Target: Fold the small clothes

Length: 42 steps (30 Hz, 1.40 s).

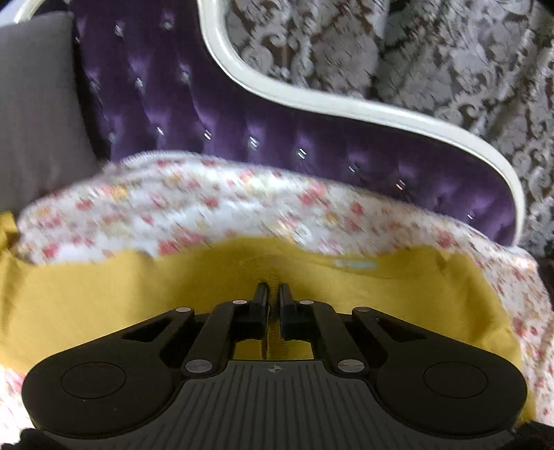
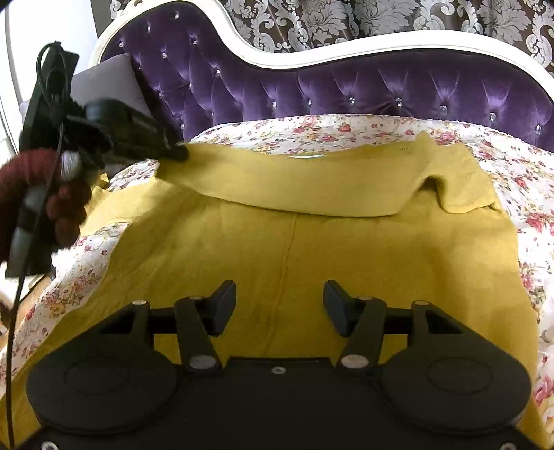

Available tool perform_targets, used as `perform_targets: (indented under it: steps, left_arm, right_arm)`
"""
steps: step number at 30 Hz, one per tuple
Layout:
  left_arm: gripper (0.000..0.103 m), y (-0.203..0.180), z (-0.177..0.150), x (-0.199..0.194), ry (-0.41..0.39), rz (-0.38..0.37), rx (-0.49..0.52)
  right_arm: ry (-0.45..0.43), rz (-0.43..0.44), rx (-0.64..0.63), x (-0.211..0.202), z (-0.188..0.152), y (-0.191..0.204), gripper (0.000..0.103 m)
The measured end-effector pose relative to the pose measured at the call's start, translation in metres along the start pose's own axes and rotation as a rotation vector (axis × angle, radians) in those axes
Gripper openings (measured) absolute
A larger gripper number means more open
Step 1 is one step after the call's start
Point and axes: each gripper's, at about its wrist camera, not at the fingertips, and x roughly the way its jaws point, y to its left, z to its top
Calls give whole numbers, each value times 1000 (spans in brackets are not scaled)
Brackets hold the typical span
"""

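Note:
A mustard-yellow knit garment [image 2: 277,249] lies spread on a floral quilt [image 2: 346,129]. Its far part is folded over toward the right. My left gripper [image 1: 273,289] is shut on an edge of the yellow garment [image 1: 138,287]. In the right wrist view the left gripper [image 2: 180,152] holds the garment's far left corner, lifted a little above the quilt. My right gripper [image 2: 279,301] is open and empty, hovering over the near middle of the garment.
A purple tufted sofa back [image 2: 346,83] with a white frame [image 2: 311,59] rises behind the quilt. A grey cushion [image 2: 104,86] sits at the left. A patterned curtain [image 2: 346,17] hangs behind. The quilt [image 1: 207,200] also shows in the left wrist view.

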Motion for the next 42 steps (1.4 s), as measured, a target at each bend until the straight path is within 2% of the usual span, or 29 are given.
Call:
perform_targets:
  steps: [2,7,12,18,22,24,26,27,28,29,32,35,40,42]
  left_arm:
    - [6,9,5,4,1,28,5]
    - [6,31,-4,25,72,47,-22]
    - [7,44,-24,38,135,40,-52]
    - [9,44,-33,36,110,45,-35]
    - [13,42,-32,37,108,45,-49]
    - [13,39,-34,37,104,60,-38]
    - [13,36,-34,37,99,72,-30]
    - [13,35,-34,37,100,78,-27]
    - [13,33,-33,37,103,84,-23]
    - [13,32,-32,36,108,89,-20]
    - [14,30,-29,33,120,95,-16]
    - [14,32,-29,30,116,108,-27]
    - [14,38,-31,23,128,127,-38]
    - [14,38,-33,17,129,134,-40]
  right_arm:
    - [1,-2,-1,-1,2,-1,62]
    - [-4,-35,13,-6,15,-16,62]
    - [-41,-140,57,-10,44,-54,62]
    - [-67,-300,86,18,79,-107,62]
    - [-20,-354,105,52,88,-134,60]
    - [16,-378,111,65,87,-144,53]
    - [12,-381,82,71,86,-146,50]
    - [12,-383,55,72,86,-143,31]
    - [14,-372,33,72,86,-142,19]
    - [11,-367,23,72,88,-140,15]
    - [18,-434,-19,73,91,-142,11]
    - [14,-420,43,73,89,-154,10]
    - [10,-418,57,75,92,-154,13]
    - [-1,-411,76,69,93,-156,22]
